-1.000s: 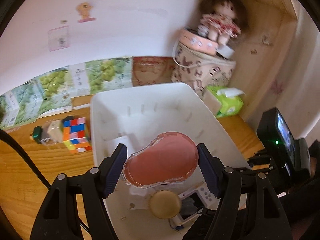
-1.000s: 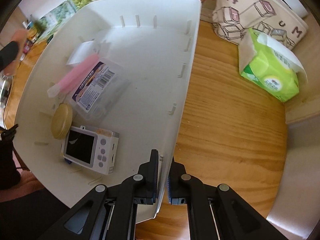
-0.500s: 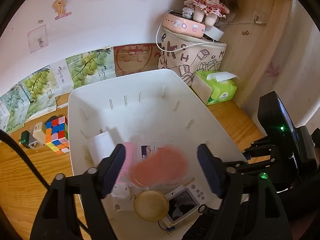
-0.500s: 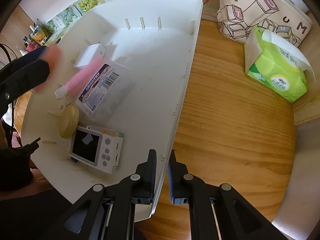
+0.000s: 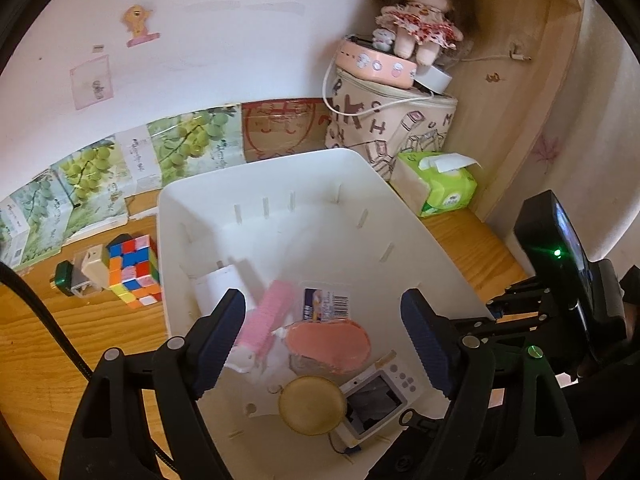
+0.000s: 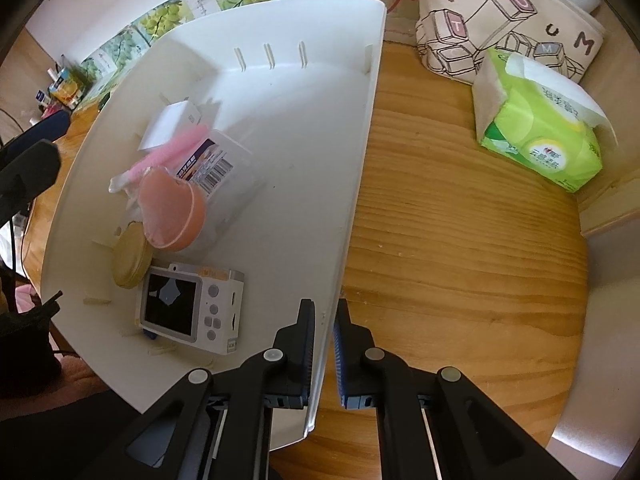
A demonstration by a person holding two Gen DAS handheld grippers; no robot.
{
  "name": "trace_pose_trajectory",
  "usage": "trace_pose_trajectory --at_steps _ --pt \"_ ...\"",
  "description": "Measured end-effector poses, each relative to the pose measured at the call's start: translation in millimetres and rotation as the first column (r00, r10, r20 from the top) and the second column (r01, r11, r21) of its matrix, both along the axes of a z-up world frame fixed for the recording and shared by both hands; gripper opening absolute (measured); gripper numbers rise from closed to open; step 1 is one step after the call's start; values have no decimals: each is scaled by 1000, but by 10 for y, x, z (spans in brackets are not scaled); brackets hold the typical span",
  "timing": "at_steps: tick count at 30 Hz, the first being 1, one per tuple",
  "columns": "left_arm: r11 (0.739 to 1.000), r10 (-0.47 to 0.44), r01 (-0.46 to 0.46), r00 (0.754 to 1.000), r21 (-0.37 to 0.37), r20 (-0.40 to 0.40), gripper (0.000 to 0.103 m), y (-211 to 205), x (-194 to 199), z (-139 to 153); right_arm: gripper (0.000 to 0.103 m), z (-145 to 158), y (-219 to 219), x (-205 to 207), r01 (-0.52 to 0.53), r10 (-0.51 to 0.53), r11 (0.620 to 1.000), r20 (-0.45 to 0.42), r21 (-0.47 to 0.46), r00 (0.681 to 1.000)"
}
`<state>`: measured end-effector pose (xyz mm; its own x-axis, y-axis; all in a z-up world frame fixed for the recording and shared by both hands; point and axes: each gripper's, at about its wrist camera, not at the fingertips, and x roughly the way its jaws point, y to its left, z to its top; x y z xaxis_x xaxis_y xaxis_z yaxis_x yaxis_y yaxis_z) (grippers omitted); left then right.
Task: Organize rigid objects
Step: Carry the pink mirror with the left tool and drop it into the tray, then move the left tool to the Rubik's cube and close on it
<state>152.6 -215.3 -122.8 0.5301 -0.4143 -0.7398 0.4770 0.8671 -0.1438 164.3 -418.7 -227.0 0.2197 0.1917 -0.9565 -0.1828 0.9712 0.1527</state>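
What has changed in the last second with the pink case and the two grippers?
The left gripper let go of the pink case; its jaws have just been opening and now stand empty. The case dropped into the white bin and lies on the clear box, beside the round tin. The right gripper stays clamped on the bin's wall; the camera did not move.

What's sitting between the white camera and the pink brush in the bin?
The salmon case and the round tan lid lie between the camera and the brush; clearest in the right wrist view.
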Motion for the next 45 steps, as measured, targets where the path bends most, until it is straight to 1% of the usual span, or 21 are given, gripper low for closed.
trace_pose_trajectory --at_steps 4,9,14,18,21,24,27,30,33,34,35,36,37,38,40,43,45 --pt "999 45 -45 999 3 -10 83 130 17 -4 9 46 -1 19 33 -33 999 20 2 999" --pt "994 109 -109 994 4 -14 83 312 38 -1 9 24 10 45 54 -54 999 14 -2 998" --pt "980 199 -198 980 13 -22 83 552 64 -9 8 -14 2 117 99 -99 995 -5 -4 995" --pt "961 277 -276 960 18 -33 83 759 123 -17 7 -35 4 184 118 -118 993 -19 -13 993" --pt "941 339 -340 939 2 -59 83 938 205 -39 7 -63 17 246 120 -121 992 -36 -23 992" --pt "912 407 -411 908 -15 -102 83 1133 304 -85 7 -93 23 300 119 -120 992 -53 -29 991" --pt "891 446 -453 885 -31 -138 83 1273 374 -140 7 -104 53 337 106 -108 993 -61 -45 992" --pt "864 492 -503 851 -17 -183 83 1418 485 -211 6 -130 77 397 115 -120 992 -91 -54 989" --pt "839 522 -543 818 -24 -240 83 1532 591 -278 6 -160 119 477 116 -123 991 -113 -65 986" --pt "825 537 -564 799 -28 -269 83 1578 636 -305 6 -168 121 499 118 -125 991 -119 -66 985" --pt "810 547 -585 781 -45 -302 83 1622 685 -331 6 -179 122 523 120 -127 991 -125 -66 984" --pt "799 550 -599 769 -64 -327 84 1656 723 -354 6 -192 120 542 125 -132 990 -131 -63 983" --pt "791 550 -607 760 -78 -346 87 1677 752 -370 6 -205 109 558 131 -138 990 -137 -60 981" --pt "780 551 -618 750 -93 -365 89 1696 796 -391 6 -218 102 577 139 -146 989 -145 -57 979" --pt "771 553 -629 739 -100 -385 89 1707 875 -437 6 -246 95 598 142 -149 988 -155 -58 977" --pt "778 550 -624 735 -77 -397 89 1672 994 -497 6 -277 93 613 144 -152 988 -164 -60 975" --pt "786 543 -614 739 -66 -400 89 1648 1058 -526 6 -300 74 642 144 -153 988 -173 -59 973"
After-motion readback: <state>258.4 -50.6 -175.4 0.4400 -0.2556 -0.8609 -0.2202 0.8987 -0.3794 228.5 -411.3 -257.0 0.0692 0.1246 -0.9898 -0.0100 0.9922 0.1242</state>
